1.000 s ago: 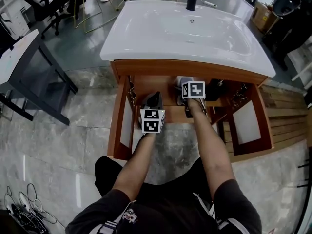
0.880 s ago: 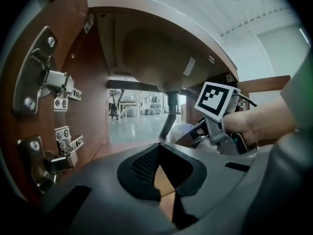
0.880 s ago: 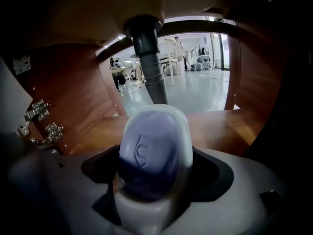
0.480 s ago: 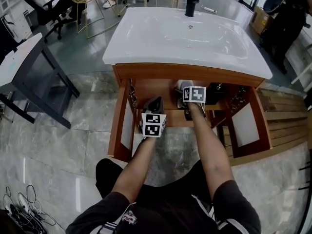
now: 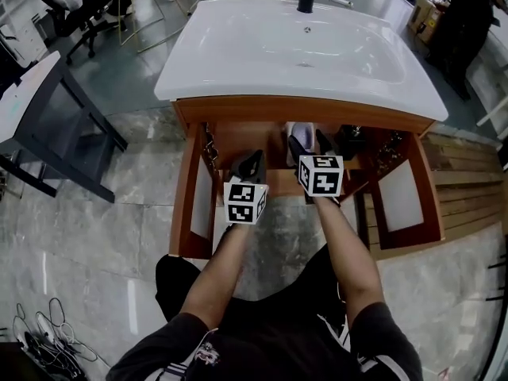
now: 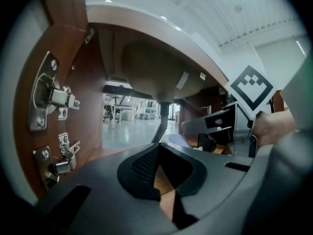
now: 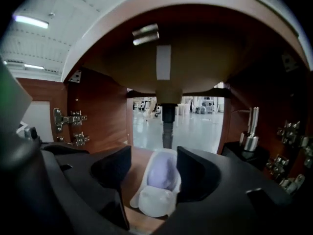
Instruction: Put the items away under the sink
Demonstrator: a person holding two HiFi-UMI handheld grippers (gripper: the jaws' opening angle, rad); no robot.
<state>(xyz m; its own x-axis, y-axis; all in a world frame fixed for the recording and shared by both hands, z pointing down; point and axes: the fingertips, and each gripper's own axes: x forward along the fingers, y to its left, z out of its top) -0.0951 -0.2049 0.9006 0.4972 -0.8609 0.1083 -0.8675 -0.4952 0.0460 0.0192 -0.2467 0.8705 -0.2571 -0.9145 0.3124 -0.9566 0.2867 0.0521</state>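
A white pouch with a lavender middle [image 7: 159,182] lies flat on the wooden floor of the cabinet [image 5: 238,137] under the sink [image 5: 302,50]; in the head view the pouch [image 5: 299,131] shows just past the cabinet's front edge. My right gripper [image 7: 153,168] hovers above and short of it. Its jaws have just been closing partway but stand apart, and the pads touch nothing. My left gripper [image 5: 248,165] is at the cabinet's left side near the hinges [image 6: 51,99], its jaws together with nothing seen in them.
Both cabinet doors, left [image 5: 202,205] and right [image 5: 402,201], stand open. A drain pipe [image 7: 167,126] drops from the basin at the middle back. A black container with a chrome top [image 7: 250,131] sits at the right. A dark table [image 5: 48,109] stands at the left.
My right gripper has lifted off the pouch and pulled back toward me, leaving the pouch lying on the cabinet floor. The left gripper has barely shifted.
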